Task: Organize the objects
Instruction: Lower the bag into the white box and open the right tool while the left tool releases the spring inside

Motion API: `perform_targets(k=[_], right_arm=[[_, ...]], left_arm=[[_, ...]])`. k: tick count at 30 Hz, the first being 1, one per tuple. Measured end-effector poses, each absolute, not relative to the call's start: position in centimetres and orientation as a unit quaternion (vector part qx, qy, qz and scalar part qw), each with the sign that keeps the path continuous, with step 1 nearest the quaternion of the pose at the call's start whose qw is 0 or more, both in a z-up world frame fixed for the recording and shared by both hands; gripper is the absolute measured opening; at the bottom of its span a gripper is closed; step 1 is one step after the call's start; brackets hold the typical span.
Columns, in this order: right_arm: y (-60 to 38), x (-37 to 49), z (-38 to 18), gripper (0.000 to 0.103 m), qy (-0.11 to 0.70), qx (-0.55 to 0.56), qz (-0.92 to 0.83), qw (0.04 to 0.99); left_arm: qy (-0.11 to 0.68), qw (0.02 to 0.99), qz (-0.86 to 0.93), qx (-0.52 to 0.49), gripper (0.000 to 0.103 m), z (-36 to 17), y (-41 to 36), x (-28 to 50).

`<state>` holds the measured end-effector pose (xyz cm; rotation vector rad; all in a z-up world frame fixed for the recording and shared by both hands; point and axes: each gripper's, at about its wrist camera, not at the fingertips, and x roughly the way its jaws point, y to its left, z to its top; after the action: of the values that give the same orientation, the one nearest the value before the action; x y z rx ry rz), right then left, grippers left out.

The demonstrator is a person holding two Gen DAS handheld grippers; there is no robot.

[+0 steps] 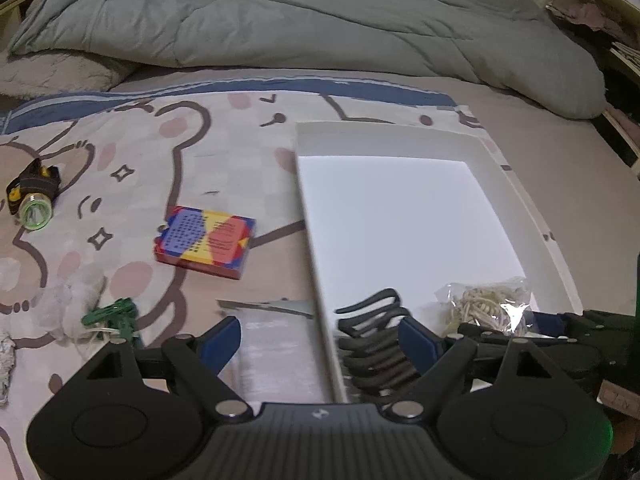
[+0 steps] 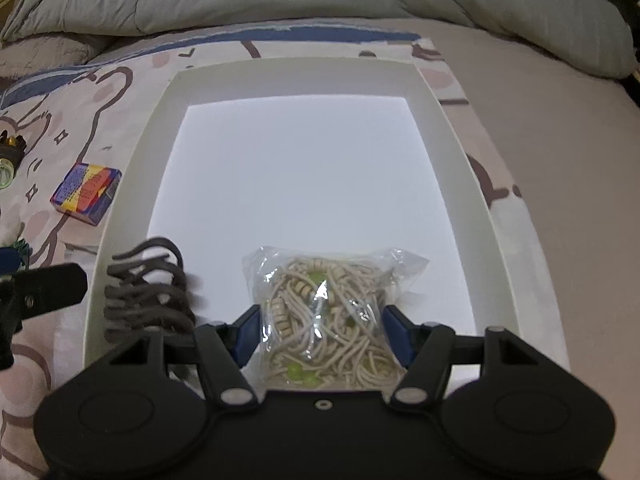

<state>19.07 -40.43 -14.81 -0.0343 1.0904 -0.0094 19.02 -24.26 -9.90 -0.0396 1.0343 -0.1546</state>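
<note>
A white tray (image 1: 384,136) (image 2: 296,76) lies on the cartoon bedsheet. My left gripper (image 1: 320,332) is open and straddles the tray's left wall, pads touching nothing. A dark coiled cord (image 1: 372,344) (image 2: 148,292) rests in the tray's near left corner, beside the left gripper's right finger. My right gripper (image 2: 322,328) is shut on a clear bag of beige cords and green beads (image 2: 332,300) (image 1: 484,300), low over the tray's near end. A colourful card box (image 1: 206,242) (image 2: 86,192) lies on the sheet left of the tray.
A headlamp (image 1: 34,196) sits at the far left of the sheet. A green clip (image 1: 116,314) and white fluff lie near the left gripper. A grey quilt (image 1: 300,20) is heaped behind the tray, and shelves stand at the far right.
</note>
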Motion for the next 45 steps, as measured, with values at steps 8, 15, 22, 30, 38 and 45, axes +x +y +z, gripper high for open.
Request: perform_targets(k=[8,15,22,30,38,45], right_arm=[[-37.4,19.2,-15.1,0.065,0.525,-0.032,0.033,0.85],[-36.2,19.2,-15.3,0.068,0.543,-0.046,0.028,0.838],[-38.1,18.8,-14.0,0.085,0.532,-0.039,0.019,0.846],[-43.0,17.8,-12.4,0.07,0.516,0.013,-0.014,0.856],[-45.3,18.0,-14.6,0.061,0.536,0.011,-0.068,0.841],[-42.9,18.3,-15.6,0.055,0.541,0.007,-0.04,0.84]], left_arm=[[0.493,0.868,-0.06,-0.019,0.086,-10.0,-23.0,19.2],[0.492,0.868,-0.068,-0.02,0.086,-9.8,-23.1,19.0],[0.487,0.87,-0.08,-0.001,0.086,-9.6,-23.8,18.7],[0.487,0.87,-0.081,0.01,0.086,-9.8,-24.0,18.6],[0.489,0.867,-0.093,0.023,0.086,-10.1,-24.5,18.3],[0.489,0.866,-0.098,0.027,0.086,-10.2,-24.8,18.2]])
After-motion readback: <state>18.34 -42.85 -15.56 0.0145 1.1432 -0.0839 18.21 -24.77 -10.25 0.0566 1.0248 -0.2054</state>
